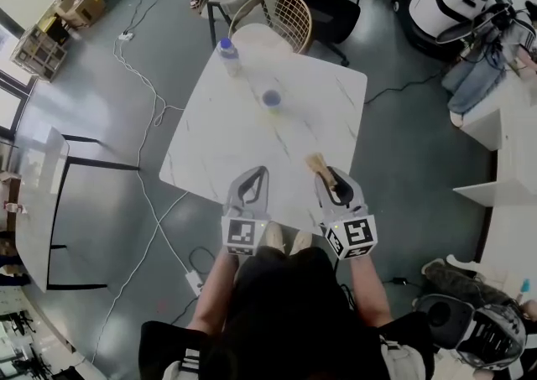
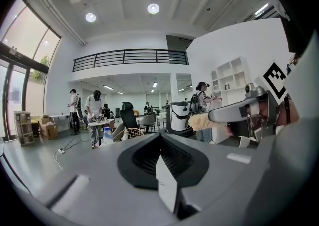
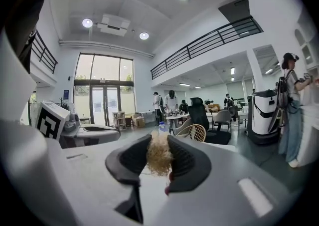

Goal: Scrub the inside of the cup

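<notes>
A small cup (image 1: 271, 100) with a bluish rim stands upright near the middle of the white marble table (image 1: 210, 148), well beyond both grippers. My right gripper (image 1: 332, 180) hovers over the table's near edge, shut on a brush (image 1: 318, 164) whose tan bristle head sticks out ahead of the jaws. From the right gripper view the bristles (image 3: 159, 155) fill the gap between the black pads (image 3: 185, 162). My left gripper (image 1: 258, 175) is level beside it, to the left, shut with nothing in it; its pads (image 2: 172, 157) meet. I cannot make out the cup in either gripper view.
A clear water bottle (image 1: 228, 55) with a blue cap stands at the table's far left corner. A wicker-backed chair (image 1: 273, 14) is tucked in behind the table. Cables (image 1: 147, 89) run over the floor to the left. People stand around a far table (image 3: 172, 105).
</notes>
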`<state>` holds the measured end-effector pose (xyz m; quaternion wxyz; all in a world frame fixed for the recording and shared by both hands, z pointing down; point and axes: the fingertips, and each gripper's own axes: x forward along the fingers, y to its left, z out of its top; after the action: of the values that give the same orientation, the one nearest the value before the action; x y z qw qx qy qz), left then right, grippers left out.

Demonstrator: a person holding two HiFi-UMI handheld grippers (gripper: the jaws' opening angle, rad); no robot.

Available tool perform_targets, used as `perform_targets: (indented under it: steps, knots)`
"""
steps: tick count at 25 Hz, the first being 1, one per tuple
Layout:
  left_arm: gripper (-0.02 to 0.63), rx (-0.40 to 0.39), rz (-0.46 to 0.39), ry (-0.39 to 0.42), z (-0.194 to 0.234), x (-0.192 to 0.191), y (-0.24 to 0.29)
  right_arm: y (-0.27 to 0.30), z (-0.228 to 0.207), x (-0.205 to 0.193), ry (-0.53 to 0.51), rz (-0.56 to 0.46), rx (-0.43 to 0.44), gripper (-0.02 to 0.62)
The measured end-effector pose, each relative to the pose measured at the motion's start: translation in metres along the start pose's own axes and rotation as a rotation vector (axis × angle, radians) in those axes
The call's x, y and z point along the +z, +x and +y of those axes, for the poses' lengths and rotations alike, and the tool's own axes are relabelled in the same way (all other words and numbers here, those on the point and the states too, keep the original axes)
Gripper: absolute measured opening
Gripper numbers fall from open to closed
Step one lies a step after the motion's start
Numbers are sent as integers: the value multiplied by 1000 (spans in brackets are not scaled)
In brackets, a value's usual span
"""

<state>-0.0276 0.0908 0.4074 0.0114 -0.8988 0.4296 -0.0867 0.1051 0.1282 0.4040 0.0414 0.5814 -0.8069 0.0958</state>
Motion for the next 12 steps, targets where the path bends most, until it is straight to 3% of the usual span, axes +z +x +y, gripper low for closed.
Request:
perform_targets:
  steps: [4,12]
  knots:
    - [8,-21,-10,-7,10,2,6,11,1,2,-7,10,-25,106]
    - [8,-37,21,-14,39,-27,35,46,-9,-1,-9,23,-53,106]
